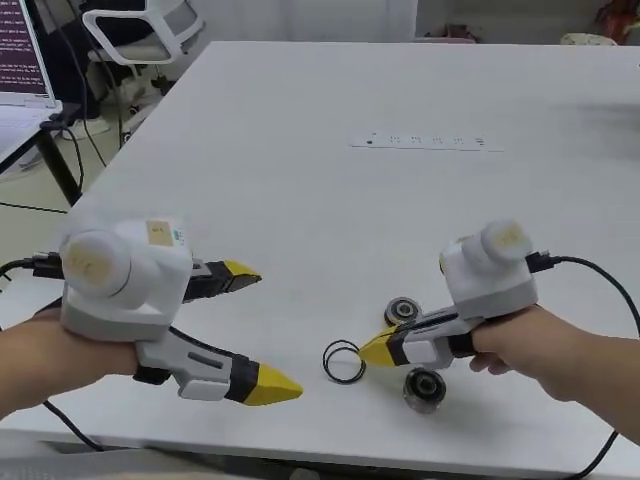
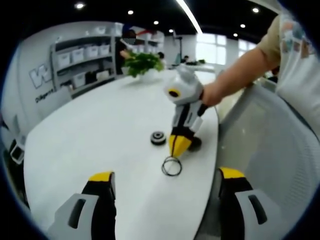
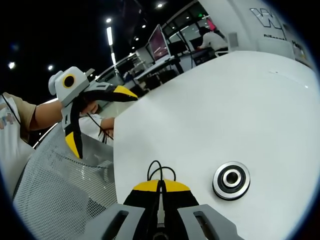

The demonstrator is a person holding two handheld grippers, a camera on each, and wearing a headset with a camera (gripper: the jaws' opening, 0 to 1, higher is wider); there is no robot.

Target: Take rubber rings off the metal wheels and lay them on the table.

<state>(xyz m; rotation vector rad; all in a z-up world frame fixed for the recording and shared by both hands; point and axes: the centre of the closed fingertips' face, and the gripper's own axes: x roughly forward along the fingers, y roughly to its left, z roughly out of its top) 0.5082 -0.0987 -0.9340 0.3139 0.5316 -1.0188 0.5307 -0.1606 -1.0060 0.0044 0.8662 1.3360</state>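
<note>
Two metal wheels (image 1: 402,310) sit near the front edge of the worktop (image 1: 330,200), toward its right side, with my right gripper (image 1: 372,349) between them. Its jaws are pressed together on the rim of the rubber rings (image 1: 343,362), thin black loops that lie on the worktop just left of the wheels. My left gripper (image 1: 262,328) hangs further left over the same edge, jaws spread wide.

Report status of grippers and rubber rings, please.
Left gripper open, off to the side. Right gripper shut, tip at rubber rings on table. Two metal wheels beside it; nothing blocking.
</note>
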